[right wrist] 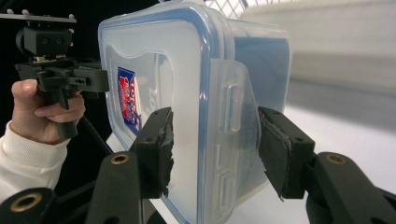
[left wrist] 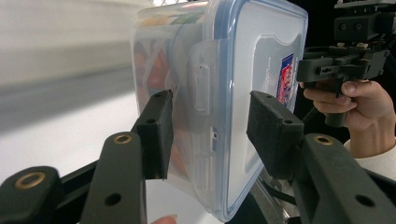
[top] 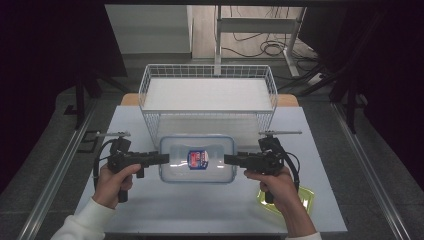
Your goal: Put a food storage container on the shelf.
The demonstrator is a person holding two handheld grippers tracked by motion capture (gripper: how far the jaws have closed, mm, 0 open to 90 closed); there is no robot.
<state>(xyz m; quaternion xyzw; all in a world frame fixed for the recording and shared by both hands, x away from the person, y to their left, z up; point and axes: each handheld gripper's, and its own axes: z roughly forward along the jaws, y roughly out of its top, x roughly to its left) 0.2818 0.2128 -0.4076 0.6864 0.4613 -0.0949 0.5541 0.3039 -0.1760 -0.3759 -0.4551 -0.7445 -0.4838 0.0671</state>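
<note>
We hold our left gripper (top: 162, 159) in the left hand (top: 116, 182), pointing right, and our right gripper (top: 229, 159) in the right hand (top: 275, 185), pointing left, so the two face each other at one height. Both forearms come up from below, white sleeves at the wrists. In each gripper view, the jaws stand parted, with the pads (left wrist: 159, 133) apart.

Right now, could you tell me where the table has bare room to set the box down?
Bare table lies in front of the box, between the two forearms, and along the left edge beside the basket. It is crowded at the middle, where both tongs flank the box, and near the right front by a yellow-green thing.
</note>
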